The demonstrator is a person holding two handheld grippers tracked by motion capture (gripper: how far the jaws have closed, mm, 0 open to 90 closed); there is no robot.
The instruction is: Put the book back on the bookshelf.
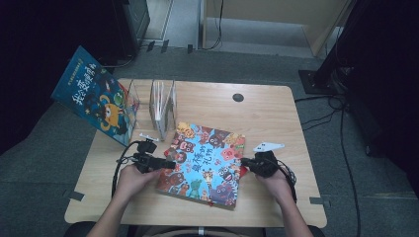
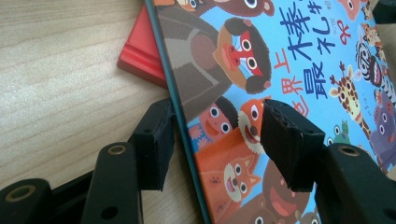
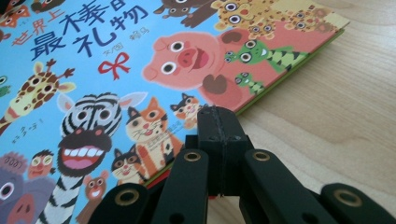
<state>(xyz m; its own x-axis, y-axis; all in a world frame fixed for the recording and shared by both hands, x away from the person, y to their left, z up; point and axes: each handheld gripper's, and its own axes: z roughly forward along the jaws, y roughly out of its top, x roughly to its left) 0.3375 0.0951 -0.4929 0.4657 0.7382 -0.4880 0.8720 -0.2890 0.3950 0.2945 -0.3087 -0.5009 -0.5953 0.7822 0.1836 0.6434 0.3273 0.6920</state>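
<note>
Landmark: the animal picture book (image 1: 204, 163), flat on the wooden table (image 1: 276, 123), cover up, slightly skewed.

Nearest you, your 2 hands sit at the book's near corners. Your left gripper (image 1: 168, 163) is at the book's left edge. In the left gripper view its 2 jaws stand apart, straddling that edge: 1 pad on the table side, just beside the teal spine edge, the other over the cover by a fox's face. The pads do not press the book; whether they touch it, you cannot tell.

Your right gripper (image 1: 245, 164) is at the book's right edge. In the right gripper view (image 3: 219, 126) its jaws are pressed together with nothing between them, tip right at the cover's edge near a small cat.

Writing on the cover: red characters "世界上" above big navy characters "最棒的礼物", with a red ribbon bow and small unreadable print under them. Around the title: giraffe, zebra, pink pig, monkey, frogs, cats.

A red book (image 2: 140, 49) lies under the picture book's far left part, poking out past its left edge.

Beyond the book's far left corner stands a clear book rack (image 1: 163, 106) with thin volumes upright in it. Left of the rack, a blue book (image 1: 96, 94) leans tilted at the table's edge, white characters down its cover, too small to read surely. Past the book's far right, a dark round cable hole (image 1: 238, 97) in the tabletop.
</note>
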